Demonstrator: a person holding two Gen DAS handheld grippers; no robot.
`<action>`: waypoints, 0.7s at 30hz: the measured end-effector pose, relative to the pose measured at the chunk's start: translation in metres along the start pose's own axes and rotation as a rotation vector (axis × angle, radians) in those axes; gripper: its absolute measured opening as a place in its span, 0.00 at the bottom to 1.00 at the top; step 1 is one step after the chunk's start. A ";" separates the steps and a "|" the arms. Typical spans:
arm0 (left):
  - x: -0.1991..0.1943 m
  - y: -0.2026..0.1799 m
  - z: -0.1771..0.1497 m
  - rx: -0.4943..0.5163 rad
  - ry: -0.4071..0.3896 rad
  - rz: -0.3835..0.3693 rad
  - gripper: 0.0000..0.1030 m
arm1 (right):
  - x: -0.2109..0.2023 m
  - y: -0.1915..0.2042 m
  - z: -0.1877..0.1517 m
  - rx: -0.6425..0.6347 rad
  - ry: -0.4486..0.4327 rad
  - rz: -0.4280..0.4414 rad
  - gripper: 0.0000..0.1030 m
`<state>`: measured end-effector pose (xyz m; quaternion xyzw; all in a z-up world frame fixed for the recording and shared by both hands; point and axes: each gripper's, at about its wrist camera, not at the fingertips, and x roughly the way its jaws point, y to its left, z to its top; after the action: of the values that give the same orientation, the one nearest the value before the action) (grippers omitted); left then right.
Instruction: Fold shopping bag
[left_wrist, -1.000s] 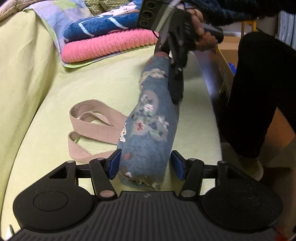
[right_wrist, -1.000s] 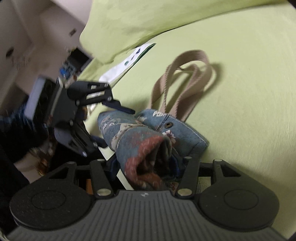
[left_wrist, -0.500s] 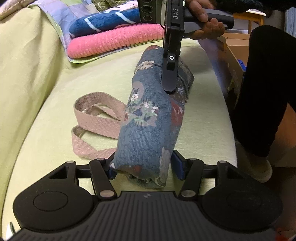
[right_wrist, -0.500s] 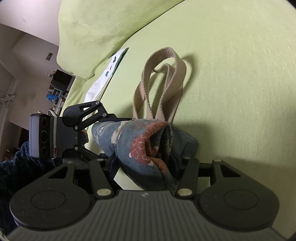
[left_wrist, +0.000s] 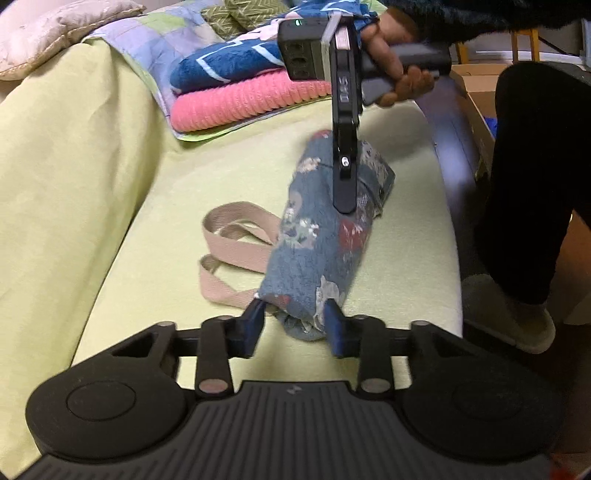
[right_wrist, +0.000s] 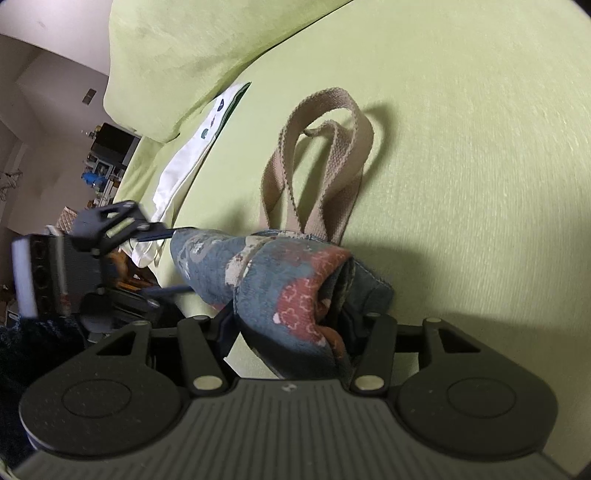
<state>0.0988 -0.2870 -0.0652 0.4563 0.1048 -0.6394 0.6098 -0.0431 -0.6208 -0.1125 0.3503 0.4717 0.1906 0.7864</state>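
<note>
The shopping bag (left_wrist: 317, 240) is blue floral cloth, rolled into a thick bundle on the green sofa seat. Its beige straps (left_wrist: 236, 254) lie loose to the left. My left gripper (left_wrist: 295, 325) has its blue pads around the near end of the roll, jaws partly apart and touching the cloth. My right gripper (right_wrist: 288, 325) is shut on the far end of the bag (right_wrist: 280, 280); the straps (right_wrist: 321, 158) lie beyond it. The right gripper also shows in the left wrist view (left_wrist: 345, 177), pointing down onto the roll.
Folded pink and blue blankets (left_wrist: 251, 96) are stacked at the far end of the seat. The green backrest (left_wrist: 66, 177) runs along the left. The person's dark leg and slipper (left_wrist: 517, 321) stand by the sofa's right edge. A white cloth (right_wrist: 184, 166) lies on the seat.
The roll has been turned and settled flatter on the seat. My left gripper has drawn back a little toward the roll's near end; the right gripper stays clamped on the far end.
</note>
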 end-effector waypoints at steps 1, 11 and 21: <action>-0.004 0.001 0.003 -0.006 -0.029 -0.012 0.22 | 0.001 0.000 0.001 0.000 0.004 -0.002 0.46; 0.035 0.005 0.028 -0.044 -0.058 -0.020 0.23 | 0.003 0.001 0.011 0.001 0.045 -0.013 0.45; 0.043 0.011 0.026 -0.094 -0.018 0.006 0.23 | 0.004 -0.002 0.014 0.018 0.010 -0.014 0.45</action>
<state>0.1039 -0.3369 -0.0767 0.4216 0.1279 -0.6359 0.6336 -0.0287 -0.6250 -0.1124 0.3533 0.4796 0.1824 0.7823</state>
